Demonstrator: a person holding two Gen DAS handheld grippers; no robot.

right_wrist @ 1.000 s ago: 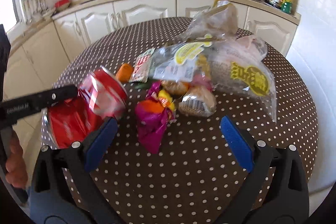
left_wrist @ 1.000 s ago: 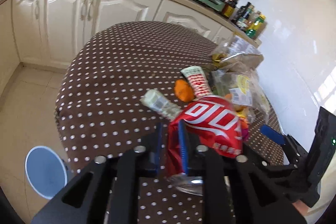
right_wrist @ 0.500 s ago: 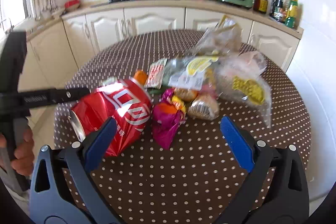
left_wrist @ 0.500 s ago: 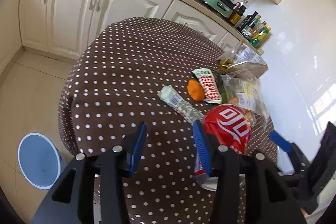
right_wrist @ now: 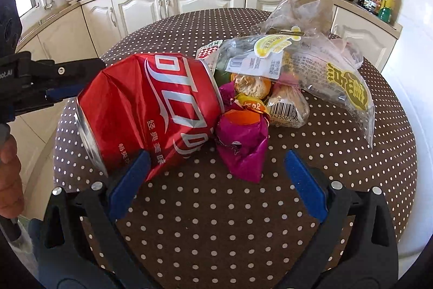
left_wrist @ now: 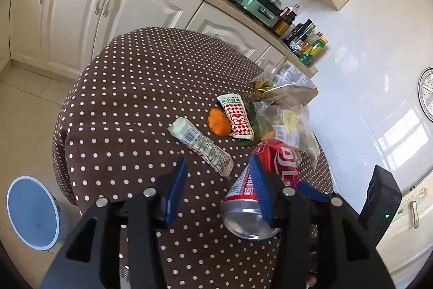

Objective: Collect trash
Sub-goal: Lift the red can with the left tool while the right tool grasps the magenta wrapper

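Note:
A crushed red soda can (left_wrist: 273, 161) lies on its side on the dotted table (left_wrist: 130, 104), near the front edge. My left gripper (left_wrist: 216, 180) is open, with only tablecloth between its pads. Its right pad (left_wrist: 259, 191) stands against the can's left side. In the right wrist view the can (right_wrist: 151, 110) fills the left middle. My right gripper (right_wrist: 216, 180) is open just in front of it, its left pad (right_wrist: 127, 180) overlapping the can's lower edge. A magenta wrapper (right_wrist: 240, 142) lies ahead between the right fingers.
A white snack wrapper (left_wrist: 200, 145), an orange peel (left_wrist: 219, 121), a red-and-white wrapper (left_wrist: 238, 118) and clear plastic bags (right_wrist: 324, 64) lie on the table. A blue bin (left_wrist: 32, 213) stands on the floor at lower left. Cabinets and a stove line the back.
My left gripper has opened and let go of the red can, which now lies on the table beside its right finger. The can looms larger in the right wrist view.

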